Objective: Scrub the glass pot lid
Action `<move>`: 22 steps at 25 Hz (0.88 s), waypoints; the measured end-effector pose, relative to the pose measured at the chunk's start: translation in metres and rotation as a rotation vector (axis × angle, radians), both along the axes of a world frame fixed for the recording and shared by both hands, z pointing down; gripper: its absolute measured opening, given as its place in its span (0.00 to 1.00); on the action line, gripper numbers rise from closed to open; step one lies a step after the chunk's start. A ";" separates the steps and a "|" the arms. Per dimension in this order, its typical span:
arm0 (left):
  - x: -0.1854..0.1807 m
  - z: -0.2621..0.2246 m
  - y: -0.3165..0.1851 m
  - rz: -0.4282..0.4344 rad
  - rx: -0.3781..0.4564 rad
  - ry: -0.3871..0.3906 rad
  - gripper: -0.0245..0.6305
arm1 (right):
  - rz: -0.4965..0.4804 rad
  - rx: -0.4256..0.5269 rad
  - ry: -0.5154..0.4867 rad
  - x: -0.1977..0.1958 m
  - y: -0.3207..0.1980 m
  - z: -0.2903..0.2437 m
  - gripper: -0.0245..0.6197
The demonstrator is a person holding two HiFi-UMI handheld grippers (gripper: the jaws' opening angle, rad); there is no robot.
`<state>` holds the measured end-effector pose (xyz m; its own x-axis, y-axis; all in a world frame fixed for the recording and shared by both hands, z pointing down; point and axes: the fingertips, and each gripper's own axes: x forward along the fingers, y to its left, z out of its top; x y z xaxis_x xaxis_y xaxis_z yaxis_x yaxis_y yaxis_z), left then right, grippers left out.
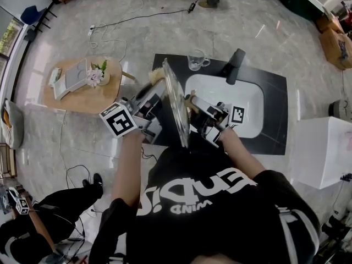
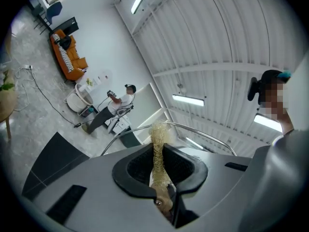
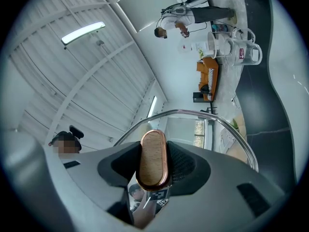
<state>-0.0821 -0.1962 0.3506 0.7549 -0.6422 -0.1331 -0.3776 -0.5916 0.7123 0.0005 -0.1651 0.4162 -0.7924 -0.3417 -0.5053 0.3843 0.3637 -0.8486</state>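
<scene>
- We had the lid [image 1: 177,109] up on edge in the air between the two grippers, over the black tabletop [image 1: 273,120] and just left of the sink [image 1: 242,100].
- The right gripper [image 3: 153,166] had its fingers [image 3: 188,166] clamped on the lid's wooden knob [image 3: 153,156], so that hand was carrying the whole thing.
- The left gripper [image 2: 161,166] had its fingers [image 2: 130,170] squeezed shut on a straw-coloured mesh scrubber [image 2: 157,144], which poked out past the tips.
- Main thing for the next move: the glass sat straight ahead of the scrubber, on the face opposite the knob, so the left hand was the one placed to scrub.
- In the head view the lid was edge-on, its long line running from the far side back toward our chest, with the scrubber up by the far end near the rim.
- We honestly couldn't tell if the scrubber was touching the glass or just beside it.
- Our guess is the next bit needs the scrubber pressed along that face while the right hand braces against the push. A lid held only by its knob could twist.
- Other stuff around: a glass mug [image 1: 196,60] and a black tap [image 1: 236,65] at the back of the sink, and a round side table [image 1: 82,100] well off to the left. Nothing stood between scrubber and lid.
</scene>
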 end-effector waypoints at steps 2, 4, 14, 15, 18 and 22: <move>-0.001 0.007 -0.004 -0.006 -0.017 0.001 0.12 | -0.001 0.005 0.000 0.000 0.001 -0.001 0.31; -0.002 0.015 -0.009 -0.015 -0.035 -0.001 0.12 | -0.005 0.012 0.003 -0.001 0.003 -0.002 0.31; -0.003 0.072 -0.019 -0.021 -0.142 -0.024 0.12 | -0.020 0.034 0.019 -0.006 0.005 -0.007 0.31; -0.002 0.079 -0.018 -0.012 -0.148 -0.036 0.12 | -0.019 0.031 0.021 -0.007 0.005 -0.006 0.31; 0.002 0.097 -0.016 0.010 -0.172 -0.070 0.12 | -0.019 0.023 0.019 -0.006 0.003 -0.006 0.31; 0.009 0.119 -0.010 0.051 -0.203 -0.121 0.12 | -0.014 0.029 0.011 -0.004 0.001 -0.009 0.31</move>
<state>-0.0730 -0.2063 0.4696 0.7899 -0.6070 0.0878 -0.4404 -0.4617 0.7700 -0.0034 -0.1636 0.4070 -0.8026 -0.3159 -0.5059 0.3800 0.3829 -0.8420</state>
